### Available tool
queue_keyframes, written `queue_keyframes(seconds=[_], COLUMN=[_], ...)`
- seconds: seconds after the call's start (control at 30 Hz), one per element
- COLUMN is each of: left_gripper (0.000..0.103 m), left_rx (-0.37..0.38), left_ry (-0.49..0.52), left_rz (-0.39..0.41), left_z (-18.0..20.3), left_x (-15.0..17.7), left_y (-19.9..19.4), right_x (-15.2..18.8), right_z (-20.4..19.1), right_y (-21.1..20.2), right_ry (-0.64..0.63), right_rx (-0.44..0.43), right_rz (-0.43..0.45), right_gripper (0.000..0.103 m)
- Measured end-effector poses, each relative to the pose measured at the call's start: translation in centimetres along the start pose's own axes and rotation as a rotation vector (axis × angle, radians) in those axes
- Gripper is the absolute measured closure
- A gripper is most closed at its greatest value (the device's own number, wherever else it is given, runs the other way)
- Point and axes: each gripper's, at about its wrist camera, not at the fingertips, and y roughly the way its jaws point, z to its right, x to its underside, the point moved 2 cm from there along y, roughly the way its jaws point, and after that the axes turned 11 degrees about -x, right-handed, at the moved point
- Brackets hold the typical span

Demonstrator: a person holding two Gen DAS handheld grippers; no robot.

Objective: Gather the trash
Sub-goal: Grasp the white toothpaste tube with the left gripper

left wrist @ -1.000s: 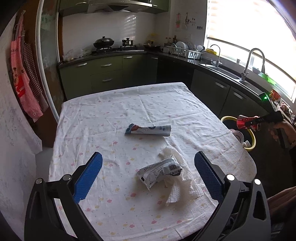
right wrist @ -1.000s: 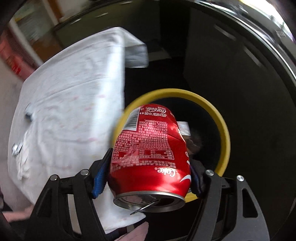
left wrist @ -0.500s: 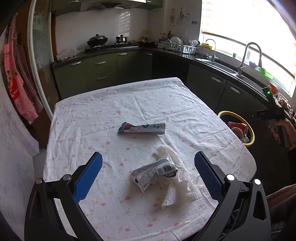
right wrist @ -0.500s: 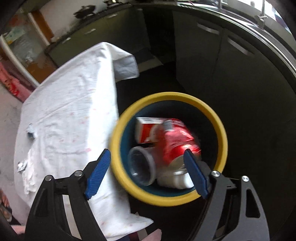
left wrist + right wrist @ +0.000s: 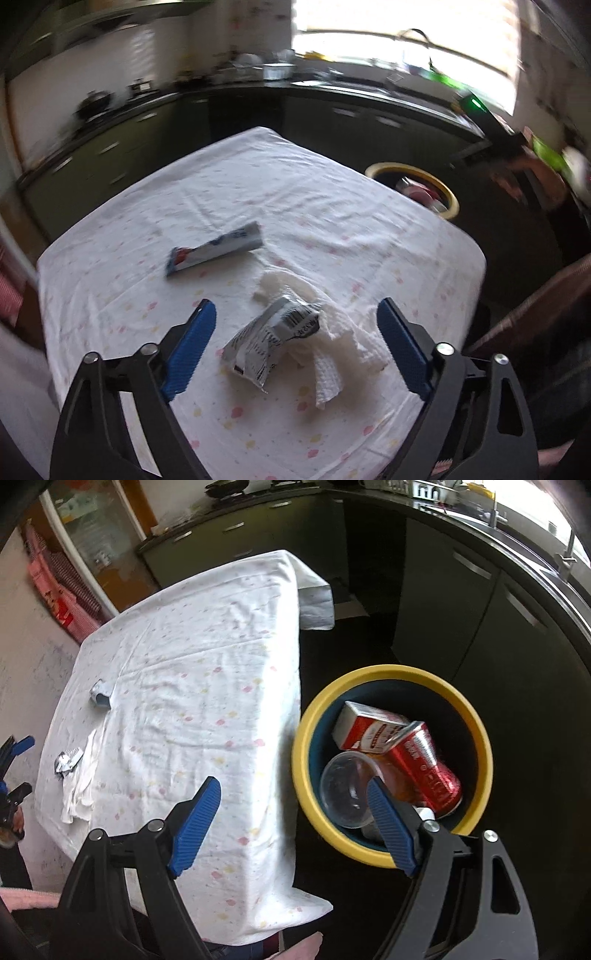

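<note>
Dropped, red can [image 5: 424,764] lies in bin [image 5: 476,723] (beyond spread right fingers [image 5: 391,827]).

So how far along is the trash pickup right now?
Done: a red can, a carton and a clear cup lie in the yellow-rimmed bin. In hand: nothing; the right gripper and left gripper are open. Left on the table: a crumpled wrapper, a paper towel and a long wrapper.

On the counter [image 5: 332,206] a wrapper [image 5: 271,341] lay on a paper towel [image 5: 343,343], a flat packet [image 5: 214,251] behind them, while the bin [image 5: 476,716] beside the counter held a can [image 5: 424,766], carton [image 5: 369,727] and cup [image 5: 347,794].
</note>
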Motion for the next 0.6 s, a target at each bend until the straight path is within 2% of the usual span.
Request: queue_keyframes(seconds=[0.07, 0.17, 0.4, 0.6], left_gripper=[0.019, 0.02, 0.04, 0.044], left_rx=[0.021, 0.036, 0.001, -0.016], left_ry=[0.074, 0.097, 0.157, 0.281], left_rz=[-0.007, -0.02, -0.069, -0.128], left_z=[-0.3, -1.9, -6.1, -6.2], left_x=[-0.7, -2.1, -5.3, -5.9], left_y=[0.8, 2.3, 8.0, 12.8], right_x=[-0.1, -0.2, 0.1, 0.2], right_z=[-0.3, -0.6, -1.2, -1.5], right_y=[0.5, 0.8, 1.7, 2.3], right_ry=[-0.005, -0.007, -0.001, 0.001], right_rx=[0.002, -0.002, -0.011, -0.011], right_rz=[-0.011, -0.014, -0.033, -0.05], right_gripper=[0.026, 0.026, 0.026, 0.026])
